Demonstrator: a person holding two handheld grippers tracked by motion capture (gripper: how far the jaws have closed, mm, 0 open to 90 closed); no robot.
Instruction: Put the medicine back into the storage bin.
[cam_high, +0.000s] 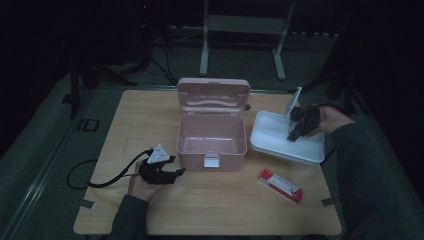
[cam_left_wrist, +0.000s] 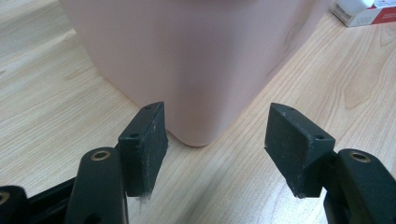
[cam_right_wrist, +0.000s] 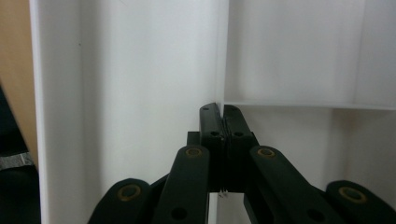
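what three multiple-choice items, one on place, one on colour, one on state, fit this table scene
1. Where does the red and white carton lie?
A. inside the box
B. on the table in front of the white tray
C. left of the left gripper

2. What colour is the open storage box?
A. pink
B. blue
C. green

3. How do the left gripper's jaws stand?
A. shut on the carton
B. shut on nothing
C. apart, with nothing between them

Answers: 1 B, it rests on the wood near the white tray; 2 A, body and raised lid are pink; 3 C, the left gripper view shows a bare gap.
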